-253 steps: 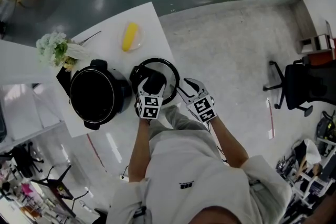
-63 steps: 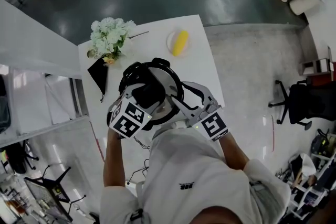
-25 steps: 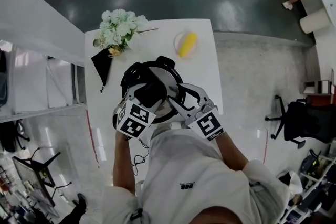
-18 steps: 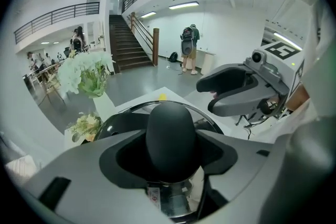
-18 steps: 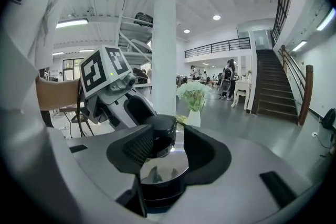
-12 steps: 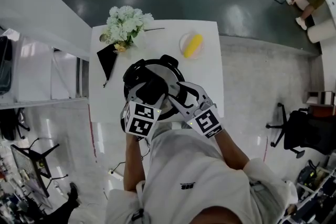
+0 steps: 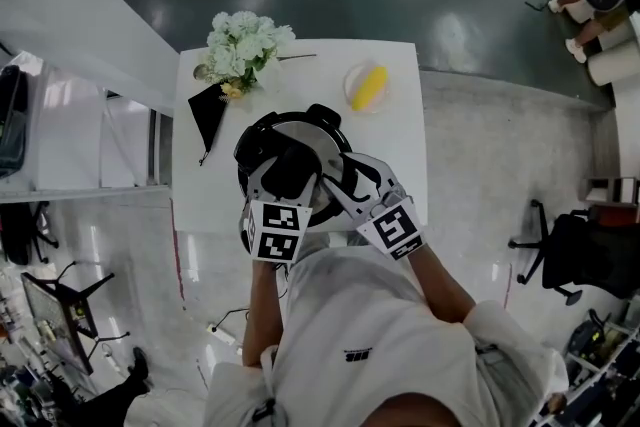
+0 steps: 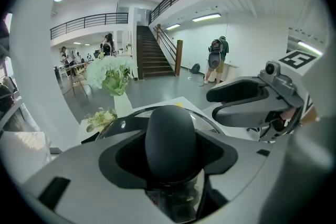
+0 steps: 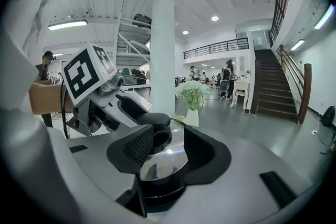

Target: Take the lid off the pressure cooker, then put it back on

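1. The black, round pressure cooker (image 7: 248, 150) stands near the middle of the white counter (image 7: 395, 165), directly in front of the person. Its round, polished steel lid (image 7: 318, 137) lies flat on top and covers the mouth completely.
2. The left gripper (image 7: 288, 173) reaches down onto the centre of the lid. Its jaws clasp the black, egg-shaped knob (image 8: 170, 141) from both sides. They have just eased apart a little, with the knob between them.
3. The right gripper (image 9: 168, 150) meets the cooker at the near right edge of the lid. Its jaws stand partly spread, and the black side handle (image 9: 160, 189) fills the gap low between the pads. They appear to pinch it, which would steady the pot.
4. Progress, as a judgement: the lid sits on the cooker and not beside it, and the grip on the knob is loosening. This fits the closing part of the task, with the lid set back in place.
5. What seems left is to confirm that the lid sits true all round the rim, then to release the knob and the handle and withdraw both grippers.
6. A bunch of white flowers (image 7: 240, 40) and a yellow corn cob on a small plate (image 7: 368, 87) stand at the far edge of the counter, well apart from the cooker.
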`<state>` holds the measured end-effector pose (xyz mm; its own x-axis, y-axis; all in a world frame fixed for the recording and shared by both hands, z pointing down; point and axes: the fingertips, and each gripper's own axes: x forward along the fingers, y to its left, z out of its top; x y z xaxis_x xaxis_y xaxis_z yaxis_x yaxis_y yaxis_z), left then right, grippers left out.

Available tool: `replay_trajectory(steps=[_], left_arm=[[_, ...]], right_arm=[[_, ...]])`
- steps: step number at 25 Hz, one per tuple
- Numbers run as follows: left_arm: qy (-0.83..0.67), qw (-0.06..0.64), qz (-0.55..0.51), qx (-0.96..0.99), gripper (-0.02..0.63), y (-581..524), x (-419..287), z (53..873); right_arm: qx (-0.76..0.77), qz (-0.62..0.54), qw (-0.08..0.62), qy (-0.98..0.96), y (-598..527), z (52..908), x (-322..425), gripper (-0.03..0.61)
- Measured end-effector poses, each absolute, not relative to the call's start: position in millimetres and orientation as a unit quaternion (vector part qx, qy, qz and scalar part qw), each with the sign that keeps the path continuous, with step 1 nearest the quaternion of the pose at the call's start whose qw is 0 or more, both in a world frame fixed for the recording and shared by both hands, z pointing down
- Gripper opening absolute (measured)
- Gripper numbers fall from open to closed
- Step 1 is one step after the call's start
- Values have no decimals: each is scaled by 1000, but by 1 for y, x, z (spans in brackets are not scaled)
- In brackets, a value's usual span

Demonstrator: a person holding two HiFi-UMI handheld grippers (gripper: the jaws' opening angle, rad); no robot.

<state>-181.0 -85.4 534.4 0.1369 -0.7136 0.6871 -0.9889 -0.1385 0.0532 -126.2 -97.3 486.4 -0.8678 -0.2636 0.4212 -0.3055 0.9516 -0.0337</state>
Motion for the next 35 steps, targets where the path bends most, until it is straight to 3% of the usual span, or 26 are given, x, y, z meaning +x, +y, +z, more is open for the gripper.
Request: replay_trajectory(steps=[8, 14, 35], left_arm=[[-621, 172, 194, 740, 318, -85, -188, 494], [-660, 112, 137, 730, 295, -68, -216, 465], [-661, 100, 117, 734, 252, -34, -234, 464]], right_arm=[[174, 47, 184, -966, -98, 471, -131, 181], [203, 28, 156, -966, -93, 458, -134, 178], [233, 31, 163, -958, -68, 455, -140, 169]])
